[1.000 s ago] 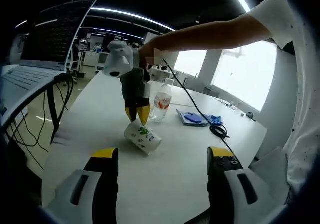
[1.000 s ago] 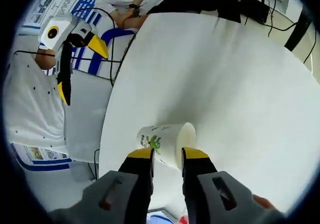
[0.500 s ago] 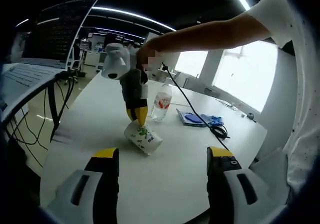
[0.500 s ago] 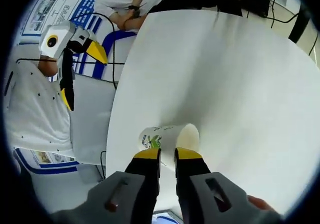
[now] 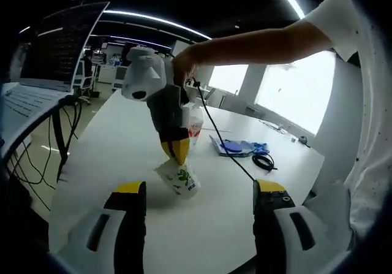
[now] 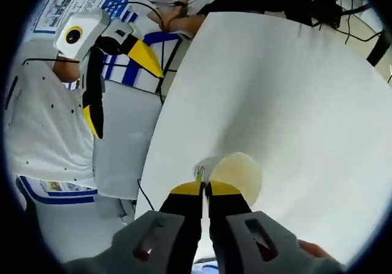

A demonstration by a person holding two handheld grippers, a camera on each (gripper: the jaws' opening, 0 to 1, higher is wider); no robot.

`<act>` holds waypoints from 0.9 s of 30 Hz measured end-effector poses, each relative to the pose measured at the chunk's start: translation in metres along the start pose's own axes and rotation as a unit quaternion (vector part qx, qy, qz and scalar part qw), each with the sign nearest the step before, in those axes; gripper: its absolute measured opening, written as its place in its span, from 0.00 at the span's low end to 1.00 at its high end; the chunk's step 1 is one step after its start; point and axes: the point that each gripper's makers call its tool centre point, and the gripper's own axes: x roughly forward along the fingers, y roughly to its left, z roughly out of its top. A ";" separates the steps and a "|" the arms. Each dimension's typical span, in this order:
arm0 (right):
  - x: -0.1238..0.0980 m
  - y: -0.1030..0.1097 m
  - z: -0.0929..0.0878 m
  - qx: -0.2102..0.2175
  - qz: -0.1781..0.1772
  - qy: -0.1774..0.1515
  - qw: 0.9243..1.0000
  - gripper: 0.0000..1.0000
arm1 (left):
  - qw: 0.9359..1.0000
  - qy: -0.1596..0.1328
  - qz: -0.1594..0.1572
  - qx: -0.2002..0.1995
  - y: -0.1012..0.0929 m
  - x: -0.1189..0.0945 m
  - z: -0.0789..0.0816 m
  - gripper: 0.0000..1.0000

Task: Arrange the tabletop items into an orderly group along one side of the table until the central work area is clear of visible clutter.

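- In the left gripper view, the right gripper [image 5: 178, 152] comes down from above, its yellow-tipped jaws pressed narrowly together on the rim of a paper cup [image 5: 178, 179].
- The paper cup, white with a green print, sits tilted on the white table [image 5: 110, 157], near the table's near edge; whether its base touches the top I cannot tell.
- In the right gripper view the right gripper [image 6: 204, 189] has its jaws almost touching, pinching the wall of the paper cup [image 6: 236, 171], whose open mouth faces the camera.
- The left gripper [image 5: 199, 191] has its jaws spread wide and grips nothing; it hangs apart from the cup, over the near edge of the table. In the right gripper view it [image 6: 119, 81] sits off the table's edge, in front of the person's white shirt [image 6: 43, 133].
- Behind the cup stands a clear plastic bottle [image 5: 195, 127] with a red label, partly hidden by the right gripper.
- Toward the table's far right edge lie a blue cloth [image 5: 236, 146] and a coiled black cable [image 5: 264, 162].
- A laptop [image 5: 43, 65] sits on a stand beside the table's left edge.
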 end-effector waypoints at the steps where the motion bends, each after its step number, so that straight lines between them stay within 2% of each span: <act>1: 0.001 0.003 0.000 -0.003 0.001 0.003 1.000 0.00 | 1.000 0.000 -0.001 0.001 -0.001 0.000 0.000 0.72; 5: 0.007 0.014 -0.002 -0.022 -0.008 0.014 1.000 0.00 | 1.000 0.002 -0.003 0.004 -0.005 -0.001 0.000 0.72; 8: 0.007 0.014 -0.002 -0.036 -0.018 0.017 0.999 0.00 | 1.000 0.001 -0.005 0.005 -0.009 -0.002 0.001 0.72; 13: 0.001 0.020 0.005 -0.056 -0.040 0.002 0.998 0.00 | 1.000 0.001 -0.006 0.009 -0.013 -0.004 0.005 0.72; 21: -0.013 0.038 0.011 -0.064 -0.079 -0.049 0.994 0.00 | 1.000 0.002 -0.012 0.019 -0.021 -0.003 0.012 0.72; 27: -0.027 0.053 0.001 -0.061 -0.120 -0.099 0.986 0.00 | 0.999 0.005 -0.024 0.031 -0.032 0.004 0.018 0.71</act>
